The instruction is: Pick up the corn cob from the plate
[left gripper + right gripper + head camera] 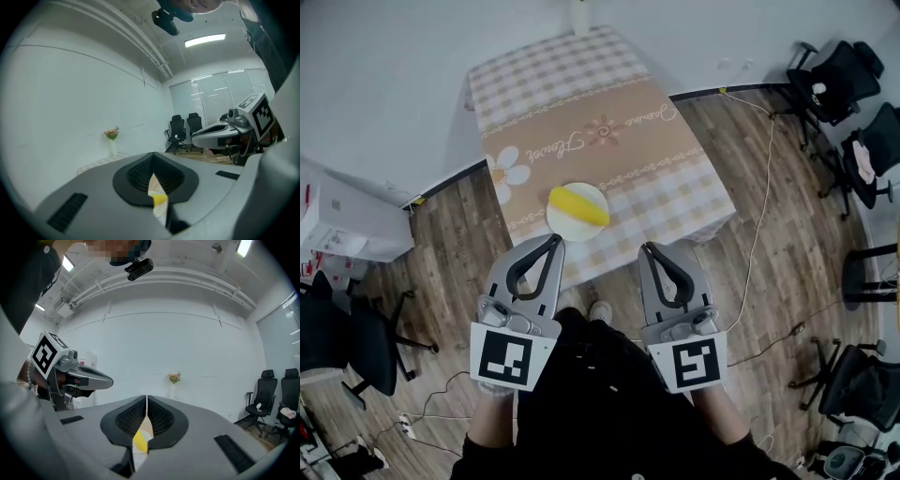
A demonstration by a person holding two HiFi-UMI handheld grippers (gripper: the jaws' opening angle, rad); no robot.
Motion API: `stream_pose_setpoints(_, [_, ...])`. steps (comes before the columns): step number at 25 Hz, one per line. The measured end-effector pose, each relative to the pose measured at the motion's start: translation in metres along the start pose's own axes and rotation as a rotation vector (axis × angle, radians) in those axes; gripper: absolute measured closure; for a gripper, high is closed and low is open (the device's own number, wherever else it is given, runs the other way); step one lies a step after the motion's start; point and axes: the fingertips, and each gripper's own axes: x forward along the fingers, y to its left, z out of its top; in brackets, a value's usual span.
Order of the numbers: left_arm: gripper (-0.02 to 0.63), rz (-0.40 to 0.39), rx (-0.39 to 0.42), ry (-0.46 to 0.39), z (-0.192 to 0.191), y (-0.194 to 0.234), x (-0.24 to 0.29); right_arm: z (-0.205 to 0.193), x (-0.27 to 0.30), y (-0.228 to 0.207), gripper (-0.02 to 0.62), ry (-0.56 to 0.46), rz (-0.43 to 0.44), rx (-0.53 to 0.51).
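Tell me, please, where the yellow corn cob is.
In the head view, the corn cob lies on the round white plate near the front edge of the checked table, beyond the left gripper and right gripper.

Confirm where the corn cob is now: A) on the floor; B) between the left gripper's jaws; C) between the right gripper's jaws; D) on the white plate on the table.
D: the corn cob lies on the plate on the table, ahead of the left gripper and right gripper, both shut and empty.
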Motion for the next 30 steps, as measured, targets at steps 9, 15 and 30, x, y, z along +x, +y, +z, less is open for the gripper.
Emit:
stream_pose_setpoints(9, [0.594, -0.03, 0.035, 0.012, -0.001, 0.005, 0.008, -0.006, 0.006, -0.001, 0.551, 0.011, -0.015, 0.023])
stream_pose_setpoints(15, [0.594, -0.061, 0.044, 0.01, -0.003, 0.015, 0.018, -0.003, 0.017, -0.006, 0.551, 0.013, -0.044, 0.02])
stream_pose_setpoints(30, [0.594, -0.188, 0.086, 0.024, -0.016, 0.042, 0.051, -0.009, 0.048, -0.009, 0.551, 0.07, -0.134, 0.051])
